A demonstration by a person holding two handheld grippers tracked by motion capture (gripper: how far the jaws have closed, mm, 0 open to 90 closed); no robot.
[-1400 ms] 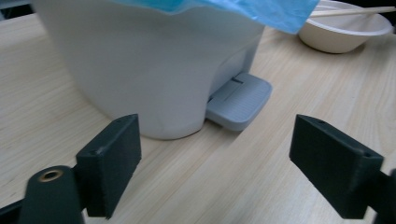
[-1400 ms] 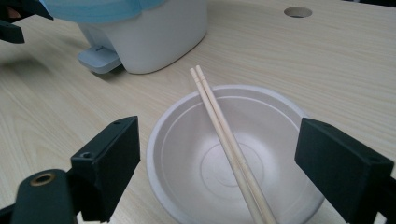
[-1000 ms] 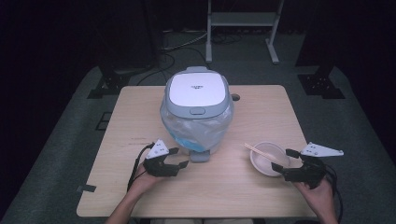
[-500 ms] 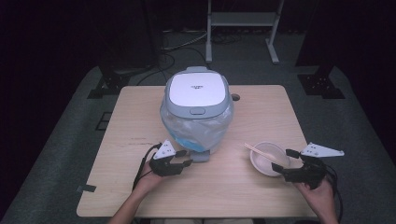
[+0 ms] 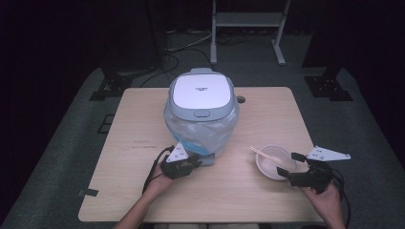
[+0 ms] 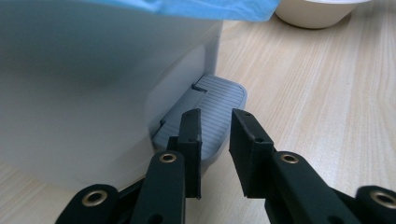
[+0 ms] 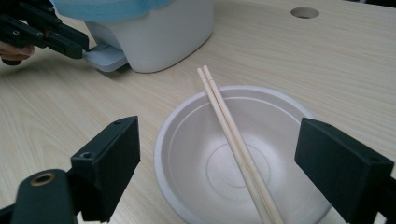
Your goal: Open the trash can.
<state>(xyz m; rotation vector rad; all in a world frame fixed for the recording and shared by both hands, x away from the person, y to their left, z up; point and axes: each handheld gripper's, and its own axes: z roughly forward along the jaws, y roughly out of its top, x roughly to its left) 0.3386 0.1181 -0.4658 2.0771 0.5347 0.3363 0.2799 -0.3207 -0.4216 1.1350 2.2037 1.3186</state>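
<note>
Wooden surface seen from above, with a white bin wrapped in clear plastic standing at its middle. Grey foot pedal projecting from the bin's base at the near side, lying low over the surface. Left gripper held level at the pedal, its fingers just closed inward to a narrow gap; in the left gripper view, one finger over the ribbed top of the pedal, the other beside its outer edge, contact with the pedal not discernible. Blue liner edge hanging over the bin wall above the pedal. Right gripper well apart from the bin, at the near right of the surface, fingers released and spread wide, flanking a white bowl without touching it. Pair of wooden chopsticks resting across the bowl's rim, one end pointing toward the bin. Round cable hole in the surface beyond the bowl.
</note>
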